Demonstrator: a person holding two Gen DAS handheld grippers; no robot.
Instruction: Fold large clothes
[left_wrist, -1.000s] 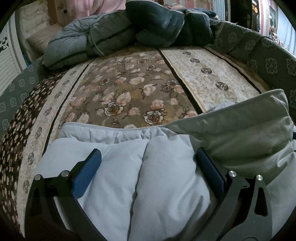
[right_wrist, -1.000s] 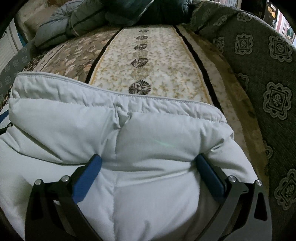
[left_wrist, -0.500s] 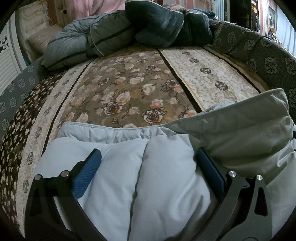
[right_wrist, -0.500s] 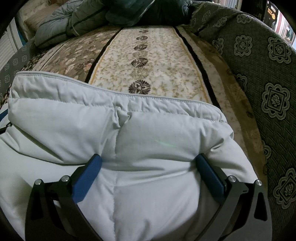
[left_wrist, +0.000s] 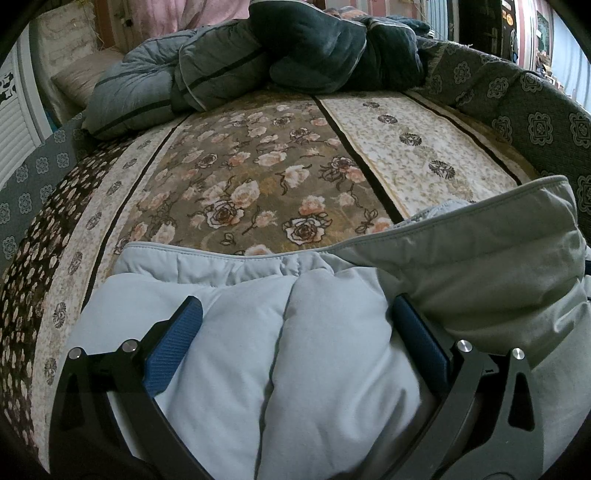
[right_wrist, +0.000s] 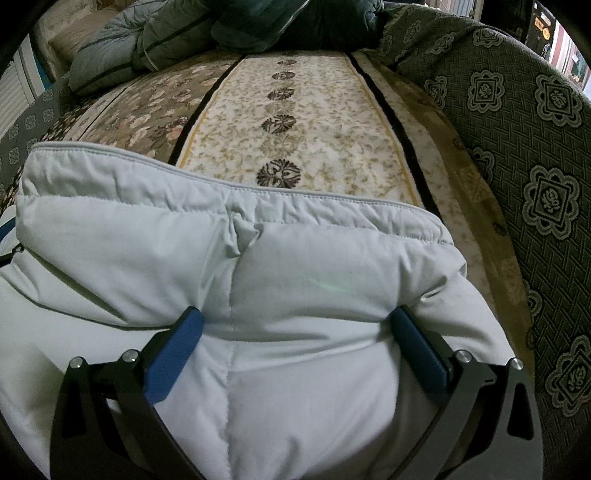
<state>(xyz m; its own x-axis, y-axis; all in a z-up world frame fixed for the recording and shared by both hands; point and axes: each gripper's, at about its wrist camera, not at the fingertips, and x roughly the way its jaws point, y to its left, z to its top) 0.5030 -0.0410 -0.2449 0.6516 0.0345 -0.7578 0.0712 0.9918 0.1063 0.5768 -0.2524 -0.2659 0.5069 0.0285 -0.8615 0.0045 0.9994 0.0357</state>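
A pale blue puffer jacket (left_wrist: 236, 325) lies on the near end of a floral bed cover. My left gripper (left_wrist: 295, 306) is open, its blue pads (left_wrist: 173, 343) spread wide around a puffy panel near the hem. To its right a fold of the jacket (left_wrist: 480, 258) stands raised, with the greyer side showing. In the right wrist view the same jacket (right_wrist: 295, 258) fills the lower frame. My right gripper (right_wrist: 295, 314) is open too, and the padding bulges between its wide-set fingers (right_wrist: 421, 350). The rest of the jacket is hidden below both cameras.
The floral cover (left_wrist: 258, 177) with a cream strip (right_wrist: 295, 140) stretches ahead. Dark bunched quilts (left_wrist: 303, 48) and a grey-blue one (left_wrist: 140, 88) lie piled at the far end. Grey medallion-patterned fabric (right_wrist: 535, 155) rises along the right side. A beige cushion (left_wrist: 74, 70) sits far left.
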